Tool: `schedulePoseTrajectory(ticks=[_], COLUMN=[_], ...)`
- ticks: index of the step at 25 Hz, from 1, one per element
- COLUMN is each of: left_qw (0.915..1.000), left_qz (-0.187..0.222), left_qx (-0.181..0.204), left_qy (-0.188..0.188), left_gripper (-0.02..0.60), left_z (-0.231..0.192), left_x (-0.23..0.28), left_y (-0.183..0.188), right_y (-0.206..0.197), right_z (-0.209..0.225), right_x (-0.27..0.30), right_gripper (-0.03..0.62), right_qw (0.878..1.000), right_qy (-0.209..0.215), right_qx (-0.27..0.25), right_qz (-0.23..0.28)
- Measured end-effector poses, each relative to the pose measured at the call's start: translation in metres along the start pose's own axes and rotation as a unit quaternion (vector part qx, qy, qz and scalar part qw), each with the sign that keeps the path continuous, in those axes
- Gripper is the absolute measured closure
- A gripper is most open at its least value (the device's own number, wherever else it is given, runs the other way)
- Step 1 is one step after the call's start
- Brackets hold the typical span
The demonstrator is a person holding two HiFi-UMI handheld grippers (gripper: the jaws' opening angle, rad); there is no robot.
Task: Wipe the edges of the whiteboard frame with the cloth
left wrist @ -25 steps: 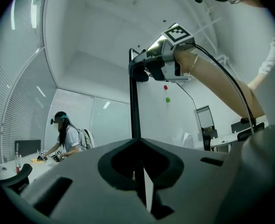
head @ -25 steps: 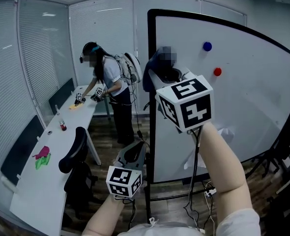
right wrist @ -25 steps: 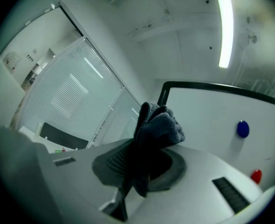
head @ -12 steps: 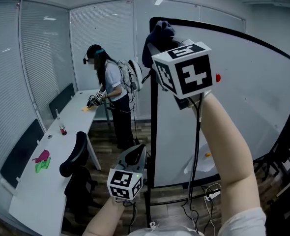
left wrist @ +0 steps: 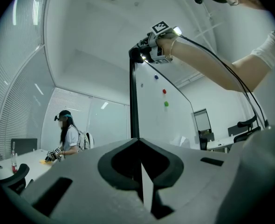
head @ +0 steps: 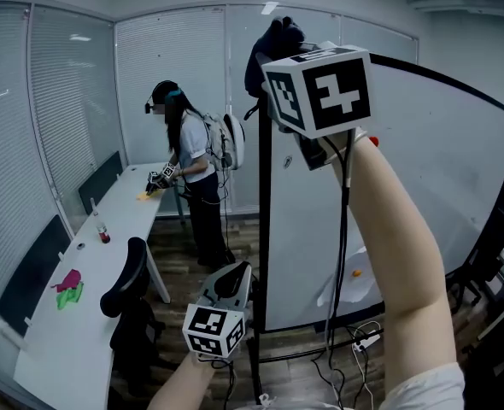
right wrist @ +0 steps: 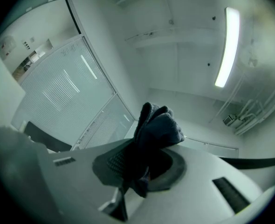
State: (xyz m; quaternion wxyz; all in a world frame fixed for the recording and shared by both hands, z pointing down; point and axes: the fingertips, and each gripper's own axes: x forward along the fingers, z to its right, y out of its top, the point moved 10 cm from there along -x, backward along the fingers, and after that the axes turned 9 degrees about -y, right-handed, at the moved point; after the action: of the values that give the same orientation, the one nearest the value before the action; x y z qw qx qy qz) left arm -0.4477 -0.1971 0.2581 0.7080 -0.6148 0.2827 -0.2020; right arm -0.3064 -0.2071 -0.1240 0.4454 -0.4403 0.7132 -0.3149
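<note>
The whiteboard (head: 423,169) stands on my right, and its black frame (head: 263,229) runs straight up in the head view. My right gripper (head: 279,56) is raised to the frame's top left corner and is shut on a dark cloth (head: 274,43) that bulges over that corner. The cloth (right wrist: 156,129) is bunched between the jaws of the right gripper (right wrist: 141,171) in its own view. Low down beside the frame post, my left gripper (head: 232,278) is shut with nothing in it. From the left gripper (left wrist: 141,171) view, the frame post (left wrist: 134,101) rises ahead.
Another person (head: 186,156) works at a long white desk (head: 73,340) on the left, which carries pink and green cloths (head: 68,285) and a bottle (head: 103,233). A black chair (head: 126,284) stands by the desk. Magnets (left wrist: 164,91) dot the board. Cables (head: 346,348) lie under it.
My right gripper has risen with the cloth along the frame's left edge to its top corner. The left gripper has stayed low and nearly still.
</note>
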Motion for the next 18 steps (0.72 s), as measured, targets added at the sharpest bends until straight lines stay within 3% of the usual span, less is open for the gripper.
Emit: schedulePoseTrajectory(ticks=[10,18], left_qw=[0.9996,0.9999], left_qz=[-0.001,0.001], left_qx=[-0.005,0.001], left_qy=[-0.029,-0.012], left_gripper=[0.563,0.563], left_z=[0.02,0.05], left_x=[0.014,0.049], left_y=[-0.003,-0.006], right_y=[0.007,-0.009], right_z=[0.035,0.09], right_x=[-0.006,-0.019], right_gripper=[0.526,0.526], right_qw=[0.999,0.998], right_qy=[-0.037,-0.048], right_qx=[-0.002,0.001], right_qz=[0.019,0.037])
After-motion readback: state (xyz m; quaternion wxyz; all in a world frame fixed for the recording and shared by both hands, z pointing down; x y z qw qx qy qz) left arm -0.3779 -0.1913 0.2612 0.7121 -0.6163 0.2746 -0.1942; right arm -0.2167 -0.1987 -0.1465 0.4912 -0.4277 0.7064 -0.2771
